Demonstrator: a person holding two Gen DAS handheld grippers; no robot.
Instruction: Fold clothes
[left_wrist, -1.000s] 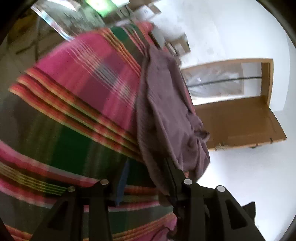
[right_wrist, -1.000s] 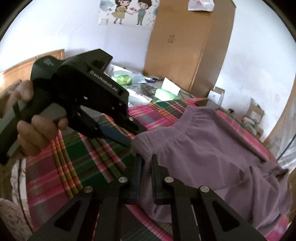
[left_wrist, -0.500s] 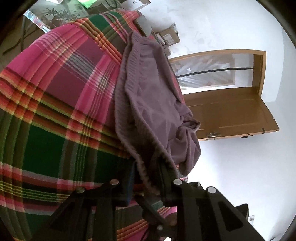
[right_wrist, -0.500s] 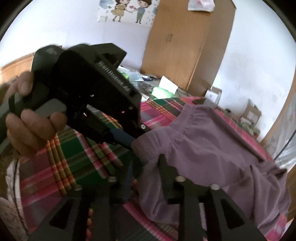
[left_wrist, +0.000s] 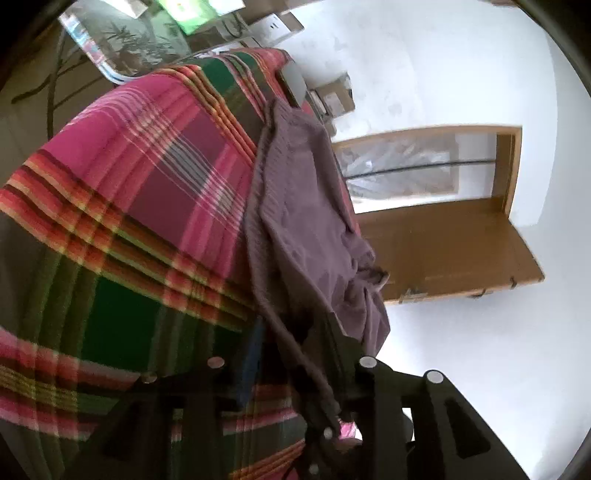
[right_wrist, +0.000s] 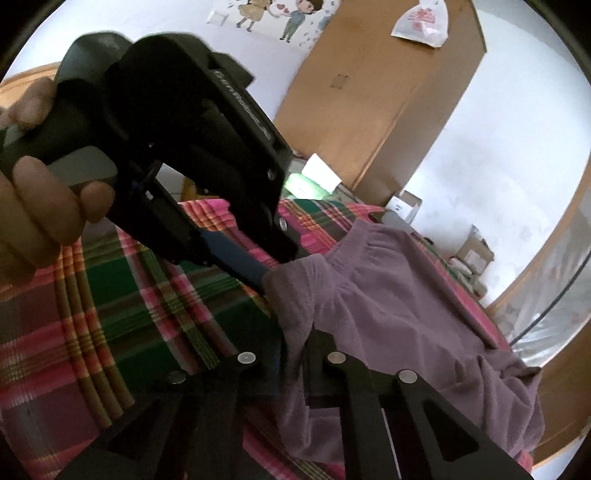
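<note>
Where the plaid blanket covers the bed, a purple garment lies crumpled along its far side, running toward the corner nearest the wooden door. Elastic waistband end of the garment sits toward the middle of the blanket; the rest bunches in folds toward the blanket's edge.

Right gripper: jaws closing, nearly together, with a fold of the garment's near edge pinched between them. Cloth hangs slack on both sides of the jaws.

Left gripper: jaws opening, well spread. In the left wrist view the ribbed edge of the garment runs down between the two fingers; the right-hand finger is partly covered by the cloth, the left-hand one, with its blue pad, stands clear over the blanket. Whether either pad touches the fabric cannot be told; that part of the picture is dark and blurred. From the right wrist view the same gripper reaches in from the upper left, its tip at the waistband corner of the garment, held by a hand wrapped round the black grip.

Both grippers meet at the same near end of the garment, just beside each other.

Surroundings: brown wardrobe against the white wall, a cartoon poster beside it, cardboard boxes on the floor past the blanket's far edge.
</note>
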